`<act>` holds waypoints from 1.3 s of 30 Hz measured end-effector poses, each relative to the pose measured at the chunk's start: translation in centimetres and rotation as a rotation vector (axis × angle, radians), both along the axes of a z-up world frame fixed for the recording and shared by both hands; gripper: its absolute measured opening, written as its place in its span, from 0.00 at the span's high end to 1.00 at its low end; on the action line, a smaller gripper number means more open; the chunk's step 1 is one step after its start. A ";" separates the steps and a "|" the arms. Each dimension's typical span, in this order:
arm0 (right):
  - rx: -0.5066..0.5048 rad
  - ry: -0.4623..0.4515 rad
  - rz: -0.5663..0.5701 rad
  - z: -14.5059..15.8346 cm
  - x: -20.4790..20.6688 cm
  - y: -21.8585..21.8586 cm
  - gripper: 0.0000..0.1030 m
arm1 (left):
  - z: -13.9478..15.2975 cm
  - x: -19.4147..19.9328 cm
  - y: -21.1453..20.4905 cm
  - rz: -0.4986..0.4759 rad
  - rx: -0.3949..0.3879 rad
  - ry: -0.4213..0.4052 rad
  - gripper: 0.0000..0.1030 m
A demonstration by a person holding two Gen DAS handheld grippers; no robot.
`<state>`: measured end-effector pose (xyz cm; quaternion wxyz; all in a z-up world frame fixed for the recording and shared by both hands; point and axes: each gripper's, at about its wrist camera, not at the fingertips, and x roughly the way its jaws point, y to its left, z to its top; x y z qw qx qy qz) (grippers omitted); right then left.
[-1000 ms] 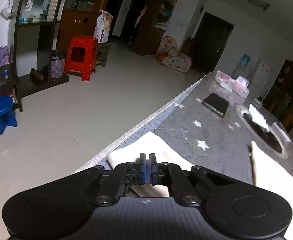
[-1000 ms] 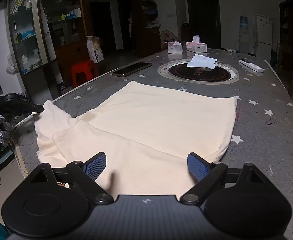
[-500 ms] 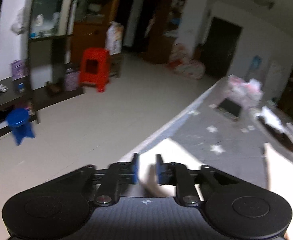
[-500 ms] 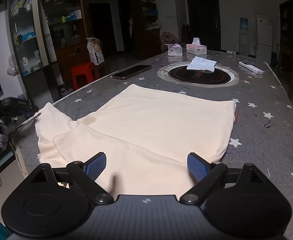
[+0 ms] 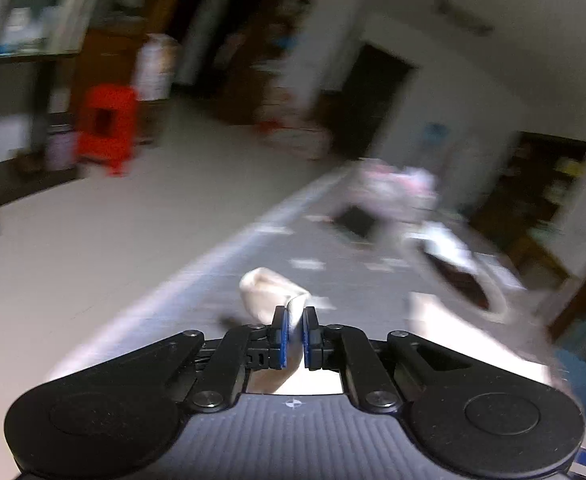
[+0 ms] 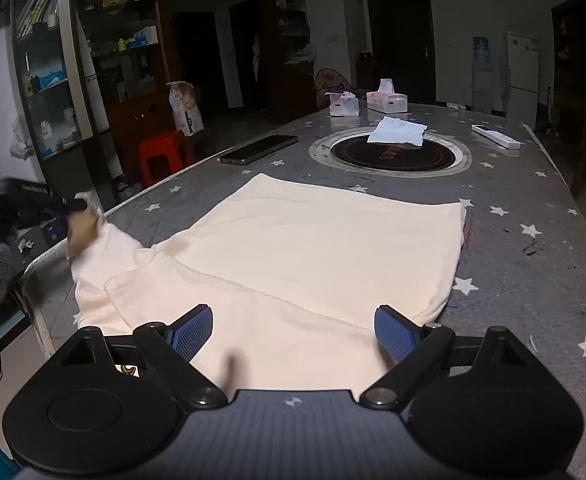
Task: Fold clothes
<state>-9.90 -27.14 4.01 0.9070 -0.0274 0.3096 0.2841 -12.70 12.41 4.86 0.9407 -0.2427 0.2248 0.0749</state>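
left gripper (image 5: 291,334) pinches the sleeve (image 5: 271,294); right gripper (image 6: 293,332) spread over the shirt (image 6: 313,248). thin pinch could slip mid-fold.

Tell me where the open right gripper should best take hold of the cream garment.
Probably the garment's near hem edge, just ahead of the right gripper, approached low from the near table side: the cloth lies flat there. The left gripper already pinches the sleeve.

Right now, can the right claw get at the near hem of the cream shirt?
Probably yes: the right claw hangs open just above the cream shirt, with no object between its pads and the near hem.
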 end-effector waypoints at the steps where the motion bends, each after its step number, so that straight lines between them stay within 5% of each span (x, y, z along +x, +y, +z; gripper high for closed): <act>1: 0.007 0.004 -0.007 0.0 0.1 -0.2 0.13 | 0.7 0.1 -1.2 -0.064 -0.016 -0.024 0.93; 9: 0.063 0.020 -0.092 0.2 0.5 -2.5 0.17 | 2.6 1.8 -10.7 -0.506 -0.178 -0.137 0.92; 12: 0.087 0.035 -0.137 0.3 0.7 -3.8 0.21 | 1.5 2.8 -13.3 -0.640 -0.242 -0.111 0.91; 16: 0.106 0.045 -0.167 0.4 0.8 -4.8 0.28 | -0.2 3.4 -15.6 -0.742 -0.209 -0.025 0.85; 19: 0.114 0.048 -0.160 0.5 0.9 -5.0 0.33 | -0.6 2.7 -15.3 -0.741 -0.144 -0.006 0.68; 24: 0.135 0.098 -0.089 0.3 1.0 -3.8 0.45 | -0.3 1.0 -11.9 -0.647 0.001 -0.027 0.57; 30: 0.054 0.147 0.007 -0.8 0.2 -1.3 0.56 | -1.4 -0.9 -8.3 -0.526 0.148 0.035 0.54; 39: -0.013 0.131 0.013 -1.4 -0.4 -0.3 0.90 | -2.7 -3.5 -6.8 -0.549 0.220 0.081 0.51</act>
